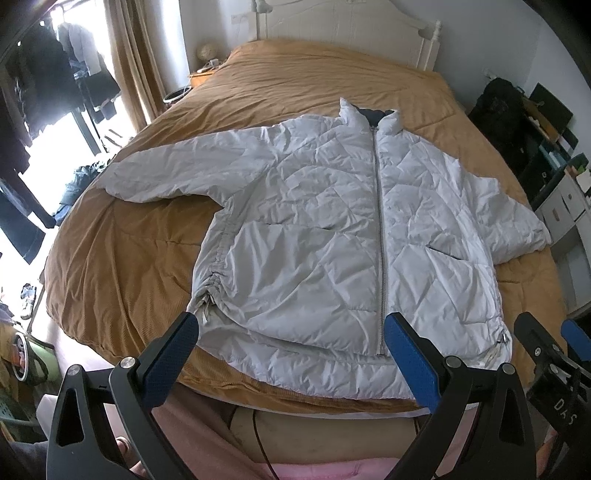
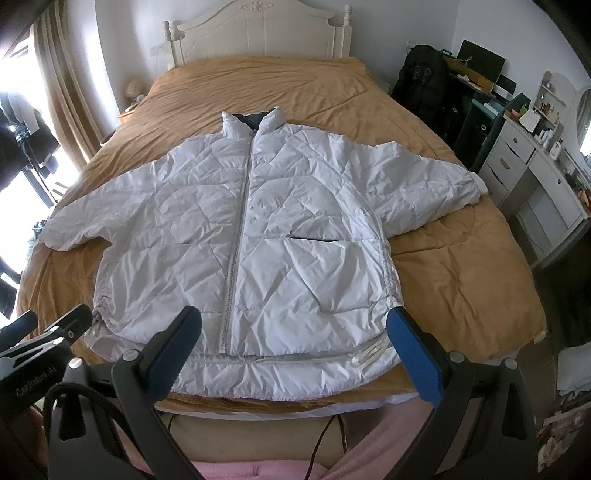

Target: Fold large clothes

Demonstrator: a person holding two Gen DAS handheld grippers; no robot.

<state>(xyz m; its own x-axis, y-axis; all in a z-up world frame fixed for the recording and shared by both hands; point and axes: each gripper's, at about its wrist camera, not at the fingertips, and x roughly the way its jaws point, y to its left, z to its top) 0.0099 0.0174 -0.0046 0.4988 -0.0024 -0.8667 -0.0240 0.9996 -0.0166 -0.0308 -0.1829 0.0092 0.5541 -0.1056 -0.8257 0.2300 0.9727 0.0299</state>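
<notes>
A white quilted puffer jacket [image 1: 325, 229] lies flat and zipped on the bed, front up, collar far, hem near, both sleeves spread out sideways. It also shows in the right wrist view [image 2: 258, 229]. My left gripper [image 1: 291, 332] is open and empty, held just above the hem's left half. My right gripper [image 2: 293, 328] is open and empty, held just above the hem's right half. The right gripper also shows at the right edge of the left wrist view [image 1: 546, 339]. The left gripper shows at the left edge of the right wrist view [image 2: 48, 332].
The bed has a mustard cover [image 2: 461, 280] and a white headboard [image 2: 258, 33]. A white dresser [image 2: 535, 177] and black bags [image 2: 421, 85] stand to the right. Curtains and hanging clothes [image 1: 62, 74] are to the left.
</notes>
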